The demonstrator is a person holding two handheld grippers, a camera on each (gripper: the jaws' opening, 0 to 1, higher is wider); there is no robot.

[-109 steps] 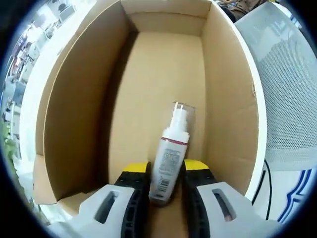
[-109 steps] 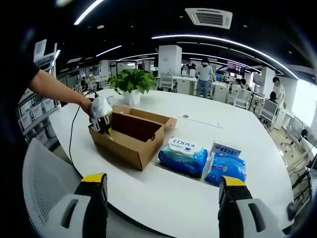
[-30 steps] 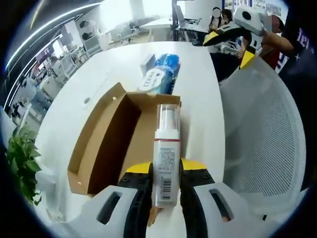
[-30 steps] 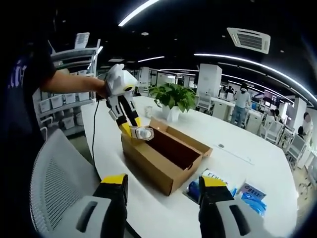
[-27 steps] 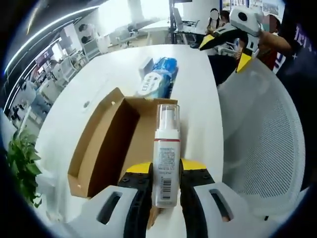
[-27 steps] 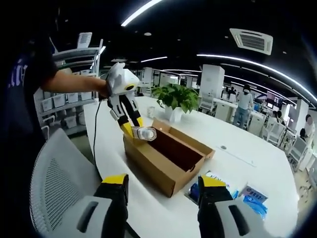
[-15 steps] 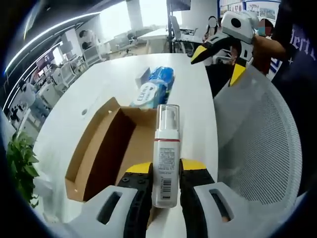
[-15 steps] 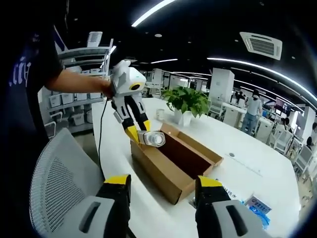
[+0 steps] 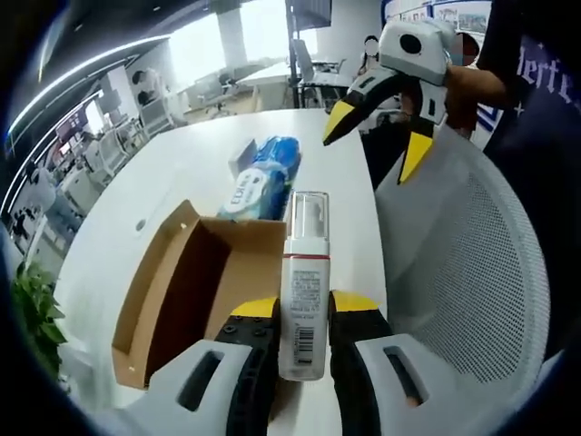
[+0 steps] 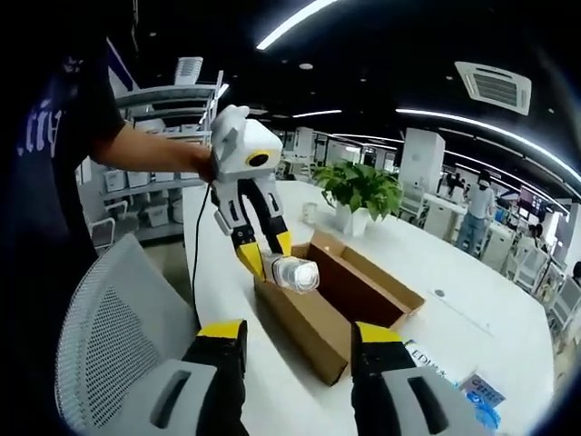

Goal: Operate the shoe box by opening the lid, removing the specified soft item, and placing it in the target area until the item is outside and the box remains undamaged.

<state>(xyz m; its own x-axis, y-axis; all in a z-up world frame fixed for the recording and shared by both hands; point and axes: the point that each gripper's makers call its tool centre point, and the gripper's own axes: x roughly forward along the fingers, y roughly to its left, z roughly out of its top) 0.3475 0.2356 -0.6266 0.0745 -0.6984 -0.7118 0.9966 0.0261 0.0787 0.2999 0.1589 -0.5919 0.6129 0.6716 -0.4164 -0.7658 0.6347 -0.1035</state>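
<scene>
A white pump bottle (image 9: 302,304) with a clear cap and a printed label is clamped between the yellow-tipped jaws of my left gripper (image 9: 302,313), held in the air above the near end of the open brown cardboard shoe box (image 9: 186,295). In the right gripper view the left gripper (image 10: 261,250) hangs over the box's (image 10: 349,313) near corner with the bottle (image 10: 295,272) pointing out sideways. My right gripper (image 10: 300,331) stands open with nothing between its jaws, above the chair and table edge; it shows again as the right gripper (image 9: 377,136) at the upper right.
Blue wipe packs (image 9: 259,177) lie on the white table (image 9: 182,173) beyond the box. A grey mesh chair (image 9: 472,263) stands close on the right. A potted plant (image 10: 363,186) sits behind the box. A person's arm (image 10: 145,150) holds the left gripper.
The left gripper has lifted the bottle out of the box and holds it higher over the near end. The right gripper has come closer to the box, its jaws somewhat narrower.
</scene>
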